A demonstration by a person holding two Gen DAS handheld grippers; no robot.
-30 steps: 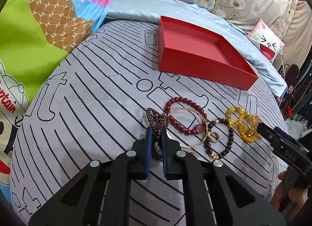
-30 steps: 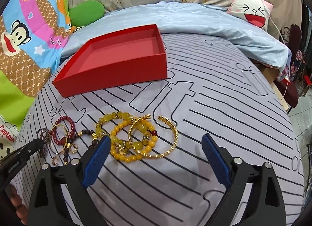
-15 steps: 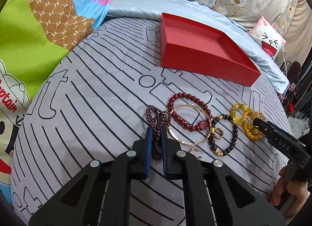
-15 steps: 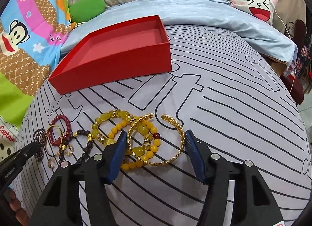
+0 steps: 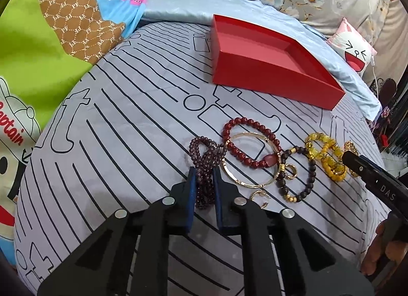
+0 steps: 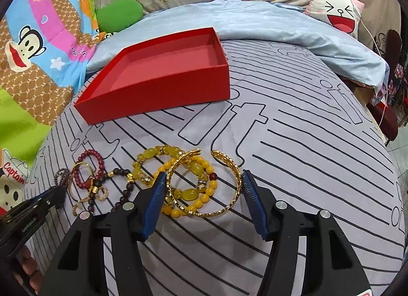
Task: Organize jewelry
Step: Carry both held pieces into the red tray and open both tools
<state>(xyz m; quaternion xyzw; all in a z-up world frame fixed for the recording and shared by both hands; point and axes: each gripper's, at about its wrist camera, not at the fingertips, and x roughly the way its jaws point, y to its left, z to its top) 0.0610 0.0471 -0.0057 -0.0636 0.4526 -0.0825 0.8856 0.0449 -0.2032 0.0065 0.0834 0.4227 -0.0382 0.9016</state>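
Since 1 second ago the right gripper has been narrowing from a wide spread and moving in on the gold cuff bangle, so its 2 blue pads are now sitting on either side of the bangle; whether they are touching it cannot be told. The left gripper, little changed, is pinching the purple bead bracelet between nearly closed pads. Taking the red box as landmark, all the jewelry is lying on the striped grey sheet in front of its near wall, apart from it, and the box interior is showing only red lining. The left wrist view is showing what the right view renders small: the dark red bead bracelet overlapping a thin gold bangle, a brown bead bracelet and a small gold ring. The right wrist view alone is showing the gold cuff whole, overlapping the yellow bead bracelets, which the left view is showing partly hidden behind the right gripper's black finger.
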